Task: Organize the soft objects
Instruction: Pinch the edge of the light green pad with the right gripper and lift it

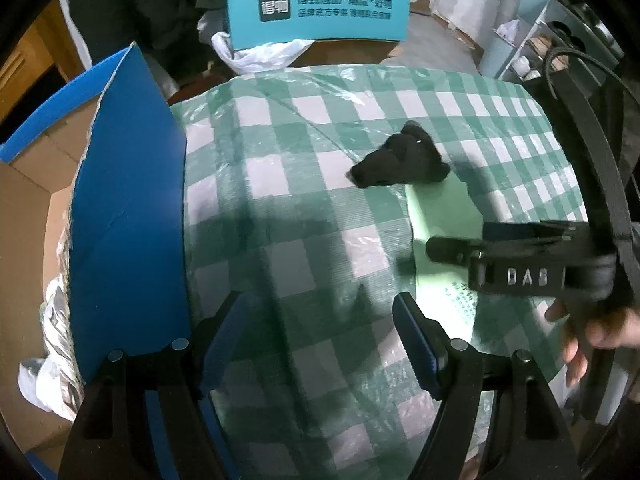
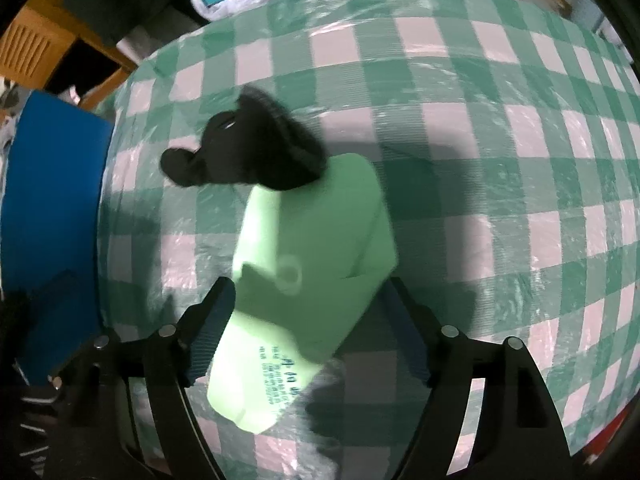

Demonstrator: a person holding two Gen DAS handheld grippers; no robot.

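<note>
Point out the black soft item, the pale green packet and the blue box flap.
black soft item [image 2: 248, 152]: right wrist view, middle of its dark bulk.
pale green packet [image 2: 312, 240]: right wrist view, its plain upper face.
blue box flap [image 1: 132, 208]: left wrist view, centre of the panel.

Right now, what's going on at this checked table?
A person works a handheld gripper in each hand over the green-checked tablecloth. The right gripper straddles a pale green packet, fingers open on either side of it. A black soft toy lies at the packet's far end. The left gripper is open and holds nothing, beside a blue-flapped cardboard box.
</note>
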